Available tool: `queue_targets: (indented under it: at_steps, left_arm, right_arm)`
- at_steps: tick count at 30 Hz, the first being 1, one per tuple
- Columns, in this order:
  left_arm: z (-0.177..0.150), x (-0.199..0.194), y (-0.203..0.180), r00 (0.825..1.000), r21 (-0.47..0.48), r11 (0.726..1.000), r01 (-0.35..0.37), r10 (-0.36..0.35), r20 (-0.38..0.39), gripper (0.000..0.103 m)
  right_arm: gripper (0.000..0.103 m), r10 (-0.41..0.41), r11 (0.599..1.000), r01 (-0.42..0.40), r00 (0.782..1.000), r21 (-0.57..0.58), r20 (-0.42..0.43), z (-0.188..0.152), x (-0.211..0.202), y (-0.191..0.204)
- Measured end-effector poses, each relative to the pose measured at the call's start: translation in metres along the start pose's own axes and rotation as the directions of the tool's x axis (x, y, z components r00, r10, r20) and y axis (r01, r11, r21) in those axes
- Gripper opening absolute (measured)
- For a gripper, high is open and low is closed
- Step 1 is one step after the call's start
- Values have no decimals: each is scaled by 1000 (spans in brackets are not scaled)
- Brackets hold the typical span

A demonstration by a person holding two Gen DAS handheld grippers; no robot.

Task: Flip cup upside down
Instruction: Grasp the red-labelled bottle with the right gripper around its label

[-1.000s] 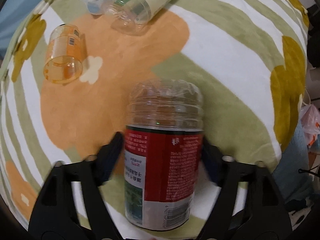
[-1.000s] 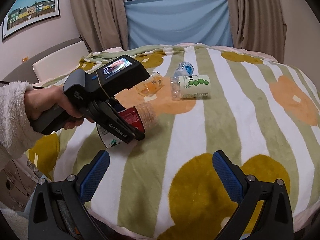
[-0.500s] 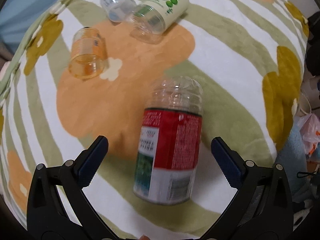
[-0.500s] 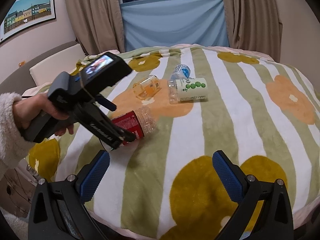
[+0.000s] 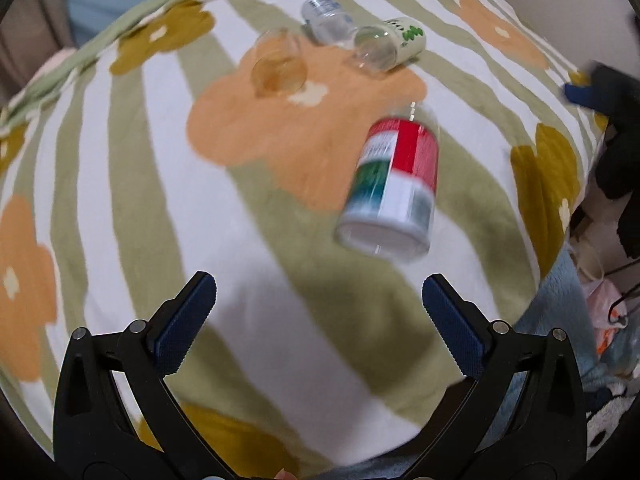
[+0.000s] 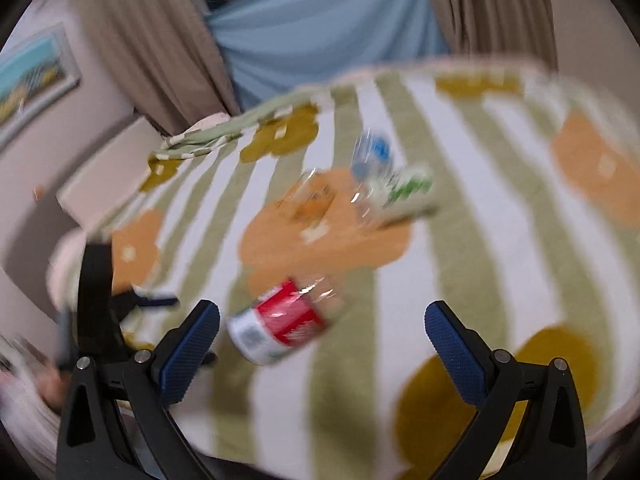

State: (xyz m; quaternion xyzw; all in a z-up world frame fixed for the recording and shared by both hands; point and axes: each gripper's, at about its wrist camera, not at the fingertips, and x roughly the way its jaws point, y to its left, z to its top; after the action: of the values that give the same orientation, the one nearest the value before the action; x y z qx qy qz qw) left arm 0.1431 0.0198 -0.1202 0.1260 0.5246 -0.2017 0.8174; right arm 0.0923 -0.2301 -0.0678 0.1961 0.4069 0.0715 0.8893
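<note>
Left wrist view
Left gripper (image 5: 319,306): its two blue-padded fingers are seen spread wide apart at the bottom of the picture; nothing is held between them.
Red-labelled cup (image 5: 392,184): it is seen on the striped blanket (image 5: 120,128), ahead of the left gripper and to the right of its middle line, apart from both fingers. The white-rimmed end is turned toward the camera and the clear end points away. It is blurred, and whether it lies flat or leans cannot be told.
Orange cup (image 5: 279,64): it is found on its side farther back, on the blanket's large orange flower, its open mouth toward the camera.
Green-dotted bottle (image 5: 390,44): it is laid on its side just right of the orange cup.
Blue-labelled bottle (image 5: 325,16): it is seen just behind, touching or nearly touching the green-dotted bottle.
Right edge: a dark, blurred shape with a blue patch is seen there; it cannot be identified with certainty.

Right wrist view
Right gripper (image 6: 322,338): the fingers are held wide open and empty.
Red-labelled cup: it (image 6: 282,326) is seen on the blanket between the two fingers, nearer the left one, untouched by either.
Other cups: they are smeared by blur farther back.
Curtains (image 6: 132,36): they are hung behind the blanket.
</note>
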Motion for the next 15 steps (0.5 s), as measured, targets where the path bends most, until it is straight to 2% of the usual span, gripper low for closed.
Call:
queue_targets:
  at_steps: [2, 4, 8, 11, 13, 15]
  left_arm:
    - [-15, -6, 6, 1000, 12, 1000, -8, 8, 25, 103]
    - [-26, -12, 6, 998, 40, 999, -27, 25, 50, 103]
    - [-41, -19, 10, 997, 71, 997, -13, 8, 76, 103]
    - [-51, -22, 18, 995, 62, 998, 4, -10, 96, 103]
    - [-56, -23, 25, 994, 57, 998, 10, -17, 109, 103]
    - [-60, -25, 32, 992, 49, 999, 19, -25, 120, 103]
  right_arm:
    - [103, 62, 991, -48, 992, 122, -110, 6, 26, -4]
    - [103, 94, 974, -51, 978, 221, -187, 7, 50, -6]
    - [103, 139, 929, -45, 962, 367, -234, 0, 87, -1]
    - [103, 139, 896, -3, 951, 445, -275, -3, 112, 2]
    - [102, 121, 880, 28, 952, 475, -281, -3, 121, 1]
    - [95, 114, 866, 40, 955, 499, -274, -1, 126, -3]
